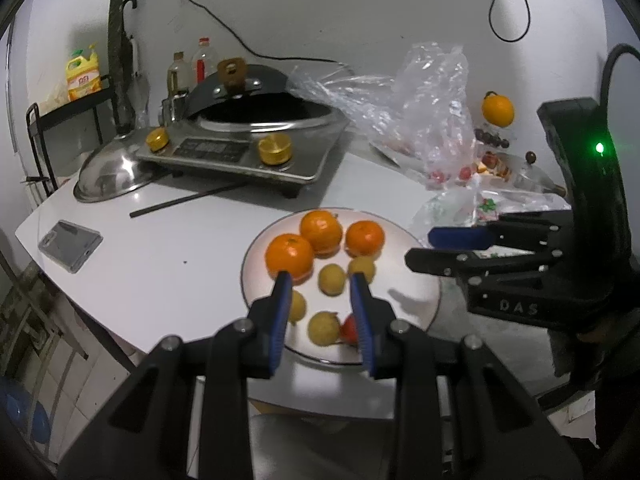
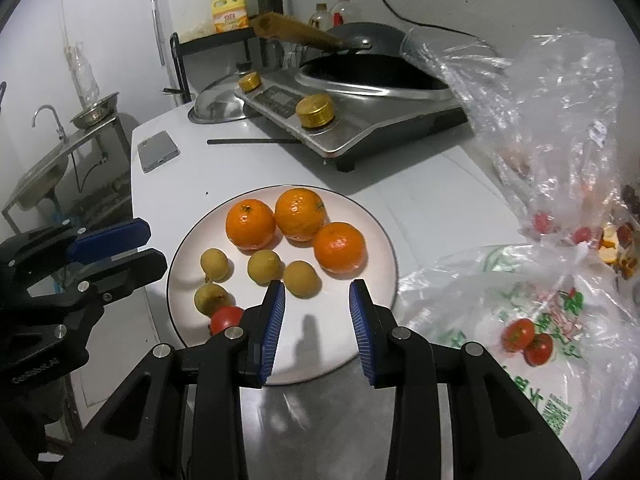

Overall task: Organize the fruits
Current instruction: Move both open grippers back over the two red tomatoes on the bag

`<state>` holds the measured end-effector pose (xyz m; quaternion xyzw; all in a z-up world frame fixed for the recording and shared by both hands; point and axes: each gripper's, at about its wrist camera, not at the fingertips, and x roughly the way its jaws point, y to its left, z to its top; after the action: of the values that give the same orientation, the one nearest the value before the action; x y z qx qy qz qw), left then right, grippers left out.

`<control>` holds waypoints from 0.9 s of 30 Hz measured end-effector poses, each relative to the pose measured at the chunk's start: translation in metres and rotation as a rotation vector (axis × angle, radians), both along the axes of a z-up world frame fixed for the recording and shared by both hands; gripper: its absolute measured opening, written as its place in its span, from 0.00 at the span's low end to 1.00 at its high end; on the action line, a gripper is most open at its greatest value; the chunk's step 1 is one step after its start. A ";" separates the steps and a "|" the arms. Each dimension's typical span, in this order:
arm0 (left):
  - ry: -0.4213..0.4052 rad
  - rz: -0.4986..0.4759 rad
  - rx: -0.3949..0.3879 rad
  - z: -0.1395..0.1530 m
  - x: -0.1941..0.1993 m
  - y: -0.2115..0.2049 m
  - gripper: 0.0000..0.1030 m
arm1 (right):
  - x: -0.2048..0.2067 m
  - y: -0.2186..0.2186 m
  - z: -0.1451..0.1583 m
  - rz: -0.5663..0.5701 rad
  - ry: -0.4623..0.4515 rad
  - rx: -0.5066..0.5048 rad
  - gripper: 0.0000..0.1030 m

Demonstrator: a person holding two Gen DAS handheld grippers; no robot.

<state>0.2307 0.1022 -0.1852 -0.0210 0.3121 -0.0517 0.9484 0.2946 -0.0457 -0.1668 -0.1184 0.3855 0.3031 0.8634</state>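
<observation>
**Fruit gathered on the plate**

Three oranges (image 2: pixel 296 224) sit clustered at the far side of the white plate (image 2: pixel 376 240). Four small yellow fruits (image 2: pixel 262 266) lie nearer, a red tomato (image 2: pixel 226 318) at the rim.

On my white counter (image 2: pixel 400 200) a silver induction cooker (image 2: pixel 360 120) with two gold knobs carries a black wok (image 1: pixel 256 110), its wooden handle (image 2: pixel 296 34) jutting left. A steel lid (image 1: pixel 108 176) lies dome-up just beside the cooker, and a dark chopstick (image 1: pixel 188 200) lies in front of it. My phone (image 2: pixel 158 150) rests near the counter's edge. A yellow detergent jug (image 1: pixel 83 76) stands on a black rack, two bottles (image 1: pixel 192 66) behind the wok. Left of the counter I see a steel sink (image 2: pixel 38 172).
</observation>
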 end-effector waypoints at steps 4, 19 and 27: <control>-0.001 -0.012 0.013 0.003 -0.002 -0.011 0.31 | -0.005 -0.012 0.006 -0.009 -0.010 0.008 0.35; -0.002 -0.045 0.044 0.014 -0.008 -0.054 0.66 | -0.022 -0.059 0.022 -0.060 -0.040 0.047 0.35; -0.008 -0.071 0.047 0.020 -0.009 -0.077 0.66 | -0.027 -0.093 0.027 -0.111 -0.049 0.067 0.35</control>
<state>0.2214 0.0247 -0.1655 0.0128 0.3102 -0.0782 0.9474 0.2678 -0.1385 -0.1400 -0.0754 0.3598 0.2642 0.8916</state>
